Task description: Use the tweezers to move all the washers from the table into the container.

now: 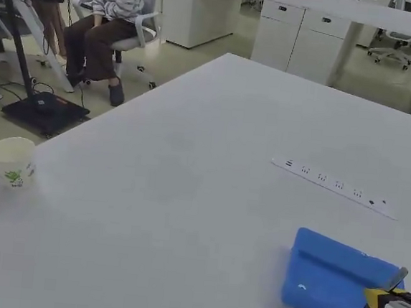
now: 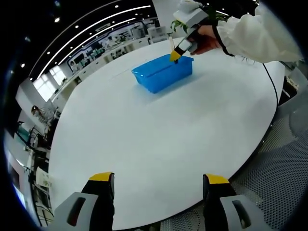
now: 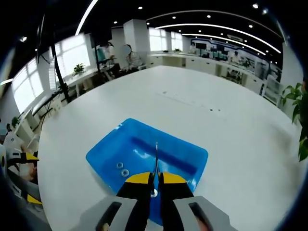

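Now holds the tweezers (image 3: 156, 156) pinched in the right gripper (image 3: 155, 178), tips down over the bin (image 3: 190, 154) where two washers (image 3: 124, 172) lie, likely for a clean drop, with the left gripper (image 2: 159, 178) wide open and idle.

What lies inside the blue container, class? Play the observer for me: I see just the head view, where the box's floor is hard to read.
Observer: In the right gripper view, two washers lie close together on the floor of the container.
Operator: Is the right gripper actually gripping the tweezers?
Observer: Yes. The right gripper has its jaws closed on the tweezers, whose tip points over the container's middle.
Operator: And the left gripper?
Observer: The left gripper is empty, its jaws wide apart, above the table near its edge.
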Action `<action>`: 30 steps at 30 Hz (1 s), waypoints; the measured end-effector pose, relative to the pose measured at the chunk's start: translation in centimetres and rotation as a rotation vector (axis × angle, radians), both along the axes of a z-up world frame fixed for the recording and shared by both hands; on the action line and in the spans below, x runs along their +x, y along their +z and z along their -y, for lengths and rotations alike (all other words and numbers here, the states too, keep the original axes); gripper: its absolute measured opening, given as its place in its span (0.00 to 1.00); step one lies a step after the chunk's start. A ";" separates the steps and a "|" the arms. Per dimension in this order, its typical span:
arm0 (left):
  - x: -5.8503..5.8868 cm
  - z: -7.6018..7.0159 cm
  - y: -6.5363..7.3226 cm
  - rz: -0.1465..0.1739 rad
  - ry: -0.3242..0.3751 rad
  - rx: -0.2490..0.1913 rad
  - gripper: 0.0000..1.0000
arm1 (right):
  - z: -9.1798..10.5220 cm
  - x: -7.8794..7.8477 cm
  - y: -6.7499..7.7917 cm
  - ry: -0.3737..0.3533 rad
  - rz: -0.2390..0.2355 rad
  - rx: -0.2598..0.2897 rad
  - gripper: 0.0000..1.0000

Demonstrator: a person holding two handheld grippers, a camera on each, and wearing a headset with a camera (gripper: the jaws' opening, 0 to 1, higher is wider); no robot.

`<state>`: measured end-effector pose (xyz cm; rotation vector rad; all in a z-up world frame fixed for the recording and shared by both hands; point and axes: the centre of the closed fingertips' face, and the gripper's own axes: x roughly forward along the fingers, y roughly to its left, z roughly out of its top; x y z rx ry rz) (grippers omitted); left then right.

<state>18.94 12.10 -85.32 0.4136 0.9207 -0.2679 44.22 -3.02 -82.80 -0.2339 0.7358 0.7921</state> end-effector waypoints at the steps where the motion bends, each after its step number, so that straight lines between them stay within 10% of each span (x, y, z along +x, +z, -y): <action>1: 0.0 0.0 0.0 0.000 -0.001 -0.001 0.76 | 0.0 0.0 -0.1 -0.001 -0.003 0.000 0.02; 15: -0.1 0.0 -0.2 -0.009 -0.002 -0.001 0.76 | 0.2 -0.2 -0.1 0.020 0.028 -0.027 0.03; 24: 0.3 0.9 0.6 0.015 -0.010 -0.074 0.75 | 0.4 -1.1 4.0 -0.010 0.061 0.075 0.03; 30: 0.5 2.6 2.0 0.045 -0.040 -0.223 0.68 | 1.1 -4.2 6.6 0.009 0.119 0.070 0.03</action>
